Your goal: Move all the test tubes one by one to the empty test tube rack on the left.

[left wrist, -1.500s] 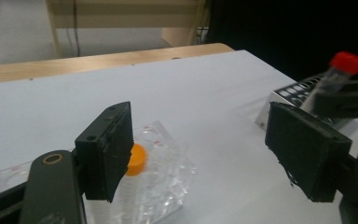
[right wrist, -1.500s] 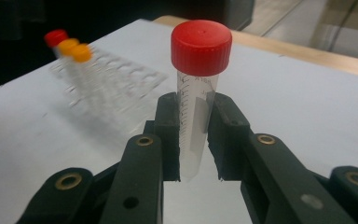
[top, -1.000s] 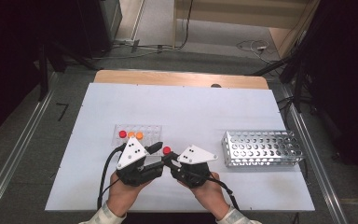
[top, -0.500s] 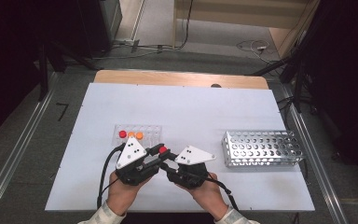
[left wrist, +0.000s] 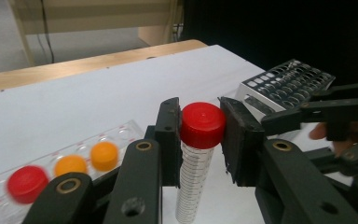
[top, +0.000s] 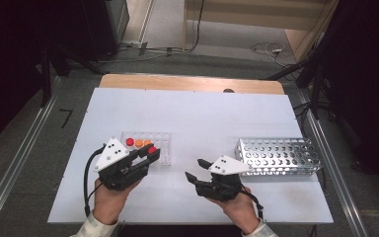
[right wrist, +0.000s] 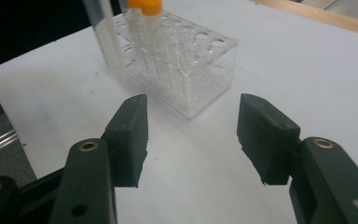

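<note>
A clear tube with a red cap stands upright between the jaws of my left gripper, which is shut on it just under the cap, by the front of the clear plastic rack. That gripper's jaws closed in on the tube within the last second. The rack holds two orange-capped tubes and a red-capped one. My right gripper is to the right over bare table. It is open, its jaws have just been opening, and nothing is between them.
A perforated metal rack lies at the right, beyond the right gripper. The white table top runs back to a wooden strip. Both hands sit near the front edge.
The two grippers, close together at the table's middle a second ago, have drawn apart. The left went left with the red-capped tube; the right went right and its jaws opened.
</note>
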### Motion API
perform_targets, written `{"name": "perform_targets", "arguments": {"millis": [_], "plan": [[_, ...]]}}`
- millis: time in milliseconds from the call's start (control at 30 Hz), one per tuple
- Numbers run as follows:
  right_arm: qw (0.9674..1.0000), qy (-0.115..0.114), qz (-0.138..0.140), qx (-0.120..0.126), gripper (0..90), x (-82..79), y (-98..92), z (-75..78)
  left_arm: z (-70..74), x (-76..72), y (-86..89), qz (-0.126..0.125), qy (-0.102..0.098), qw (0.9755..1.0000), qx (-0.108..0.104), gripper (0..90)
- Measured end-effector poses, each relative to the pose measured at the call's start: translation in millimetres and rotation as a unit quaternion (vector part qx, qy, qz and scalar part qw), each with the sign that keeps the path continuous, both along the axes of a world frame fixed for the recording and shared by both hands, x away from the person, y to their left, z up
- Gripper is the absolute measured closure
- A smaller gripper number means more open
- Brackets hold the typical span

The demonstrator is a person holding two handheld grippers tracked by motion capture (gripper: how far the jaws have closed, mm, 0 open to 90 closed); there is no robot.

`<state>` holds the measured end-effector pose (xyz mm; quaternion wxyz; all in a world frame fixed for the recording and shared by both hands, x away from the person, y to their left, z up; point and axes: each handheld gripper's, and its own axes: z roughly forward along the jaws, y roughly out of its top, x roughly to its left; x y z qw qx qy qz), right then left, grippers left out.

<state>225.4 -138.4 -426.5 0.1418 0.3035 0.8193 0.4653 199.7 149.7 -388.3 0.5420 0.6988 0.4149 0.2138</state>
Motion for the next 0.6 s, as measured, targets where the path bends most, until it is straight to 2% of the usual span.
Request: {"name": "perform_targets", "arguments": {"millis": [233, 367, 600], "plan": [[0.9996, -0.002, -0.029, 0.002, 36.2, 0.1, -24.3, 0.8, -1.9, -3.7, 29.9, 0.041, 0.001, 0.9992, -0.003, 70.1], [0.9991, 0.000, -0.042, 0.003, 32.4, 2.5, -33.8, 0.6, -2.6, 0.0, 48.2, 0.070, 0.004, 0.9975, -0.012, 70.1], [0.9979, 0.008, -0.065, -0.003, 30.4, 8.0, -48.6, -5.1, 3.1, 1.8, 67.6, 0.098, -0.007, 0.9950, -0.014, 70.1]]}}
